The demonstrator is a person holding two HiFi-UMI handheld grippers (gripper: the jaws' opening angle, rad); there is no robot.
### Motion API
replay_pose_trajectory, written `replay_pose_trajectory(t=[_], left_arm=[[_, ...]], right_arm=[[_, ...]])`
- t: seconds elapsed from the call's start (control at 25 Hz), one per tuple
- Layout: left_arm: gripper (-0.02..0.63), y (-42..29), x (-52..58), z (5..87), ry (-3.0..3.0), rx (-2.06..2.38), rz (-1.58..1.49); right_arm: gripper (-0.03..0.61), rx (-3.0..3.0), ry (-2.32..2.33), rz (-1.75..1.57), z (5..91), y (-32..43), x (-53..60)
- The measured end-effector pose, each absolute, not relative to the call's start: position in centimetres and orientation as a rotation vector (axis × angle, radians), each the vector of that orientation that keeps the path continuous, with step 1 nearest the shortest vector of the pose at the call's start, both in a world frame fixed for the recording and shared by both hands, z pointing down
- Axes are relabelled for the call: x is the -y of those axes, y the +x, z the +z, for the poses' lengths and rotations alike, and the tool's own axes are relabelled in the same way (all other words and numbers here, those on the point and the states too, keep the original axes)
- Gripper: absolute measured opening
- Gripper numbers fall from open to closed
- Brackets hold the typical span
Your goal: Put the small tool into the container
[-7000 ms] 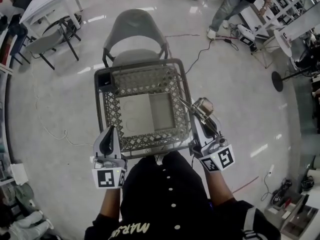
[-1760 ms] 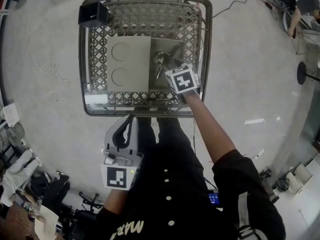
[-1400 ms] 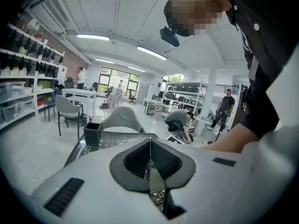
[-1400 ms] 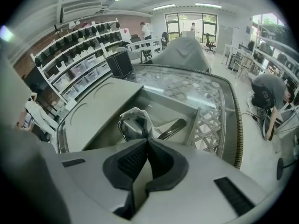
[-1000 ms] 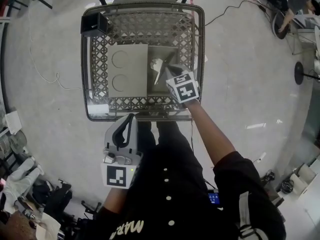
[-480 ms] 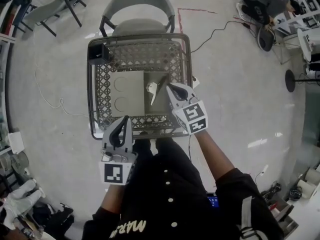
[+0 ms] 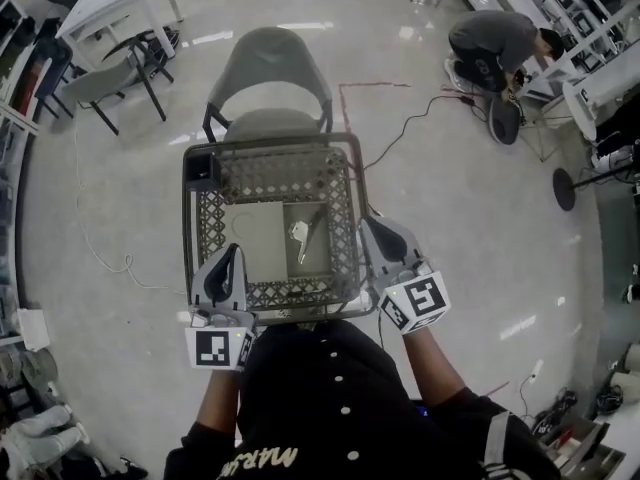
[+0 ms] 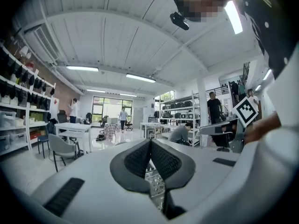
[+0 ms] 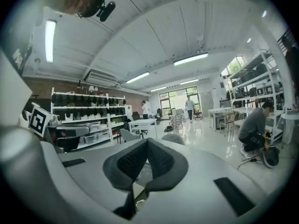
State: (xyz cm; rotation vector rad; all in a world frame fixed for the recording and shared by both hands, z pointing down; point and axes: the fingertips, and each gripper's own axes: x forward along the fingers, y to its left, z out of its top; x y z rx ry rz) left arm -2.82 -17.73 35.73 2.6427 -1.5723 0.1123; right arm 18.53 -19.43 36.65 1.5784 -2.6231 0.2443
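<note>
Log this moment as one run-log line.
small tool: lying in container inside basket | left gripper: shut, empty | right gripper: shut, empty | task: placement looks done

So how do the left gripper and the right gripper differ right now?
The left gripper overlaps the wire basket's near-left corner; the right gripper sits outside its right rim. The left's marker cube faces the camera squarely; the right's is tilted. Both are shut and empty.

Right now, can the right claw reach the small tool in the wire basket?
Probably yes. The wire basket is open on top, nothing covers the small tool, and the right claw hangs beside its right rim, shut and empty.
</note>
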Motion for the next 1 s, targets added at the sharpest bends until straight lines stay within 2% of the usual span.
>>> replay_pose_trajectory(t=[0.44, 1.0], left_arm=[[0.026, -4.7, 18.1, 32.1, 2.697, 1.64, 0.061], [0.026, -6.0, 16.5, 31.9, 2.691, 1.705, 0.085]], right_arm=[[0.014, 2.585, 1.858, -0.016, 29.7, 23.4, 17.0], [0.014, 2.516, 2.014, -0.099, 28.2, 26.4, 15.8]])
